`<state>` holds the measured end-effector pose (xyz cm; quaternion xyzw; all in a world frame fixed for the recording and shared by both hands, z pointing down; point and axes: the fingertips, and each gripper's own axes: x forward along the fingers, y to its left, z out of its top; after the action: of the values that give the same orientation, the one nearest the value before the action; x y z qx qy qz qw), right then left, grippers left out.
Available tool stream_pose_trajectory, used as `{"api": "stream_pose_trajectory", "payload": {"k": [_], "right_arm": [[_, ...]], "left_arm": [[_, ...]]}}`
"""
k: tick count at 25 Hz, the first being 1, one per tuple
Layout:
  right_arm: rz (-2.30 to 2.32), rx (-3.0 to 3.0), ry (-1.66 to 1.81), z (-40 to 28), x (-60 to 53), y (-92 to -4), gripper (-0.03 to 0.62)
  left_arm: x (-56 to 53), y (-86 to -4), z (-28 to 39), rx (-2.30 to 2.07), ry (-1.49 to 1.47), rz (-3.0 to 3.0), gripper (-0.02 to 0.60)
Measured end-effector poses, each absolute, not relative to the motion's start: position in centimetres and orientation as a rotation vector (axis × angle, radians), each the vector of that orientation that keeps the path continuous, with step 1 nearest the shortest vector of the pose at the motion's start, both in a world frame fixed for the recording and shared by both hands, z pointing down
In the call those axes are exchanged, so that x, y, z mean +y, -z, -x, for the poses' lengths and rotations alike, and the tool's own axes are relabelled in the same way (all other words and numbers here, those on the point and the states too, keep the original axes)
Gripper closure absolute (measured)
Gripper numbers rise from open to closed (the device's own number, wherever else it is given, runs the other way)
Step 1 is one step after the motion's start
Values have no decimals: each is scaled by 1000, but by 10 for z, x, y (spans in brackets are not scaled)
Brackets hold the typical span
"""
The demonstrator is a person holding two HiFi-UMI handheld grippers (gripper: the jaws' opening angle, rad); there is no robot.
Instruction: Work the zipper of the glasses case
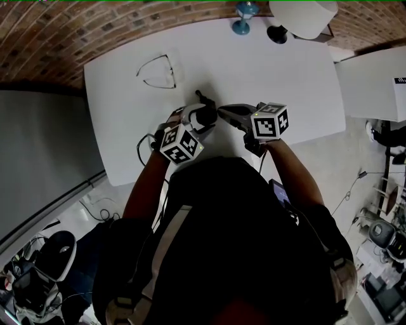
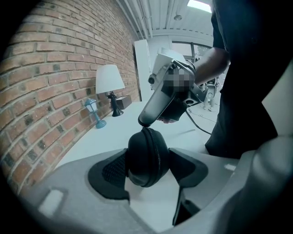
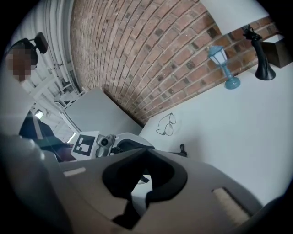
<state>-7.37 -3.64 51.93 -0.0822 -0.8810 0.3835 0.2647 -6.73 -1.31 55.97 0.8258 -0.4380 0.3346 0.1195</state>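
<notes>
The black glasses case [image 2: 147,157] stands on edge between the pads of my left gripper [image 2: 149,167], which press on both of its sides. My right gripper [image 2: 145,121] comes down from above with its tip on the zipper line at the top of the case, jaws shut there on the zipper pull; the pull itself is hidden. In the head view both grippers meet near the table's front edge: left gripper [image 1: 202,119], right gripper [image 1: 222,112]. In the right gripper view the shut jaws [image 3: 144,170] hide the case.
A pair of glasses [image 1: 155,71] lies on the white table [image 1: 285,82] at the far left. A white lamp [image 1: 298,16] and a small blue lantern [image 1: 243,19] stand at the far edge by the brick wall. A black strap [image 1: 202,96] lies beyond the grippers.
</notes>
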Motion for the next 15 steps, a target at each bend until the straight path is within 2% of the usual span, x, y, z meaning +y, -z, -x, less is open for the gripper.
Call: {"api": "stream_pose_trajectory", "payload": {"k": [15], "right_arm": [[265, -2373, -1000, 70, -20, -522, 588]], "left_arm": [[-13, -583, 62, -1272, -952, -2345, 305]]}}
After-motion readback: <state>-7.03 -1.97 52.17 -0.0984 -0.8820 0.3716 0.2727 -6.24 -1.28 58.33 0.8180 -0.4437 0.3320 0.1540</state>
